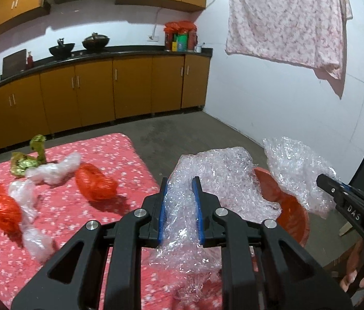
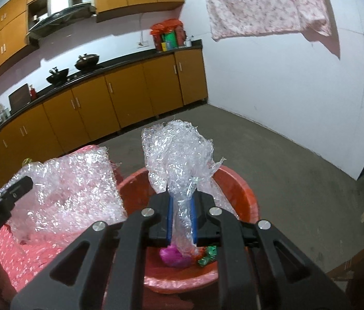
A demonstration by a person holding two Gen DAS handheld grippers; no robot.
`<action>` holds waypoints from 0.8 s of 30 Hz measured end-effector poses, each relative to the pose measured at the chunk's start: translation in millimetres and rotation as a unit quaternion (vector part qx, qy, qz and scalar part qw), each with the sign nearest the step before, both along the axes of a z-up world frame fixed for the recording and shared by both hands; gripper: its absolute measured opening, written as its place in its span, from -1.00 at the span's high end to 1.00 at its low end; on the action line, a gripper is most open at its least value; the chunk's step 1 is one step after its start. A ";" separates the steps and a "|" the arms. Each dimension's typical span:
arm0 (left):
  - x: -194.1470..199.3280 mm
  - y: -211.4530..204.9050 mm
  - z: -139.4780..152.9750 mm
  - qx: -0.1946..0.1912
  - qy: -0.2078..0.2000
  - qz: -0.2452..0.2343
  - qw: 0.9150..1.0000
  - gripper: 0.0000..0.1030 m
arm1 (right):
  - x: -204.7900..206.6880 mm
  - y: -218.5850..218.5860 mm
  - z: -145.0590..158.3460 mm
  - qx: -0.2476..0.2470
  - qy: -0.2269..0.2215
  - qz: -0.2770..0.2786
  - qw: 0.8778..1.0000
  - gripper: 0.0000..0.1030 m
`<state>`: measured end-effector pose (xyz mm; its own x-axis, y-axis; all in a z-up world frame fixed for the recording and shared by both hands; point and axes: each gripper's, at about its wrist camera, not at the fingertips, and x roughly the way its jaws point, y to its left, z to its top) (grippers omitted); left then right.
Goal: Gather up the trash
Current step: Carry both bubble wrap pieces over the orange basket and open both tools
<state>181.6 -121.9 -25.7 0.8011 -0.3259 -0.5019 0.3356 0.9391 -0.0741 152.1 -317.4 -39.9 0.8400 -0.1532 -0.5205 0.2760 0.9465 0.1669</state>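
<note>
Each hand-held gripper (image 1: 180,180) (image 2: 181,200) pinches upright bubble wrap (image 1: 207,170) (image 2: 176,155) above basin (image 2: 244,193)

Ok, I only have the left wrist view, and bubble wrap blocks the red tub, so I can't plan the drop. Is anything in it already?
Observer: Yes. A magenta plastic wad and a green wrapper lie in the red tub.
Operator: Is the right hand-held gripper lined up over it?
Observer: Yes. The right hand-held gripper sits above the tub's open mouth, shut on its bubble wrap piece.
Operator: Does that piece reach into the tub?
Observer: Its tail hangs below the fingers toward the magenta wad; I cannot tell whether it touches.
</note>
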 end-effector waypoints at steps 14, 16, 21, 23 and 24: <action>23.2 -49.4 -25.8 0.010 0.030 -0.025 0.999 0.64 | 20.7 -21.8 -19.2 0.029 0.013 -0.011 0.999 0.70; 24.3 -53.3 -29.0 0.009 0.033 -0.032 0.999 0.64 | 23.7 -24.1 -22.0 0.034 0.014 -0.009 0.999 0.69; 27.4 -59.2 -32.5 0.010 0.038 -0.046 0.998 0.18 | 25.6 -28.7 -26.6 0.049 0.014 -0.004 0.999 0.34; 26.9 -57.7 -33.6 0.007 0.039 -0.048 0.998 0.06 | 24.6 -27.9 -27.7 0.050 0.013 -0.004 0.999 0.28; 27.4 -57.5 -33.7 0.008 0.039 -0.048 0.998 0.06 | 24.0 -27.4 -27.9 0.049 0.014 -0.004 0.999 0.24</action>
